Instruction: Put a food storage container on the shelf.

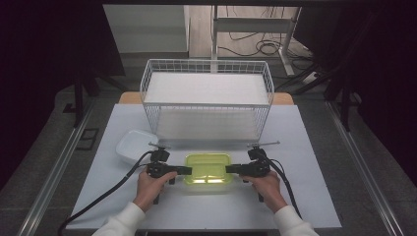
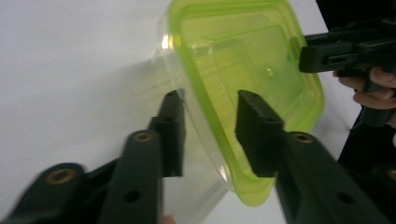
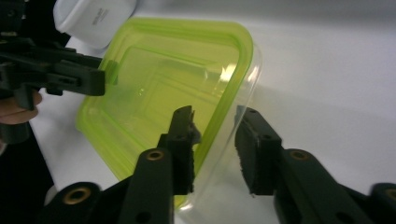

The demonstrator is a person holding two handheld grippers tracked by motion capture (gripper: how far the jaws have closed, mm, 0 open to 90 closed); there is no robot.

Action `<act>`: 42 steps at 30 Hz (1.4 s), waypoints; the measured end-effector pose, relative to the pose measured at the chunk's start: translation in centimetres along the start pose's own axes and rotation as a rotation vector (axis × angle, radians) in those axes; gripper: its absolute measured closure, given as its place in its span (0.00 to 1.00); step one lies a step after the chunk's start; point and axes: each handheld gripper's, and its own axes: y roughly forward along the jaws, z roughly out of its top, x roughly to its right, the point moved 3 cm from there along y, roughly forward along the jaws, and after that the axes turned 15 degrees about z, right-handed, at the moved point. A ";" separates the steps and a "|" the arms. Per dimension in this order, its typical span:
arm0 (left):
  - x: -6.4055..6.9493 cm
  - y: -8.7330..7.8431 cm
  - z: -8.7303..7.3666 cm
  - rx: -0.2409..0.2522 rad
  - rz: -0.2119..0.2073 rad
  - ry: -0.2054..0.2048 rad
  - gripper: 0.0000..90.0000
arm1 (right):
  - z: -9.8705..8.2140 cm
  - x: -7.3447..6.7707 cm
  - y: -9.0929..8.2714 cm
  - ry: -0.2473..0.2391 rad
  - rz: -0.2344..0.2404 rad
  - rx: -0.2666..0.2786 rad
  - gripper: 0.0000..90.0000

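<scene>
At the left of the pale grey table (image 1: 295,196) lies a white, rounded-square plastic lid or dish (image 1: 134,145), untouched, just beyond the left hand (image 1: 150,189). The left claw (image 1: 188,170) points rightward at the short left end of the clear rectangular plastic container with a lime-green lid (image 1: 208,168). In the left gripper view its jaws straddle that end's rim, one jaw outside the clear wall, the other over the green lid, with visible gaps on both sides: released, not yet clamped. The container sits at the table's near middle, its long axis running left to right, directly between the two claws and in front of the white wire basket (image 1: 206,98). The right claw (image 1: 229,169) mirrors this from the opposite short end, jaws likewise parted around the rim and wall. Both hands seem equally near. The right hand (image 1: 268,184) holds its gripper level. The next move probably turns on both claws closing on opposite ends together.
</scene>
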 end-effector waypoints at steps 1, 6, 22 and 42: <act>0.0 -0.1 0.0 0.004 0.006 0.003 0.74 | -0.1 0.0 0.1 0.018 0.023 0.001 0.76; 0.3 -0.6 0.0 0.036 0.007 0.001 0.83 | 0.0 -0.1 -0.7 0.053 0.045 0.037 0.85; 1.7 -2.8 0.3 0.112 -0.031 0.053 0.85 | 0.3 -1.8 -2.5 -0.032 0.091 0.092 0.88; 3.3 -6.9 1.1 0.211 -0.049 0.118 0.85 | 1.5 -5.6 -4.6 -0.180 0.131 0.157 0.87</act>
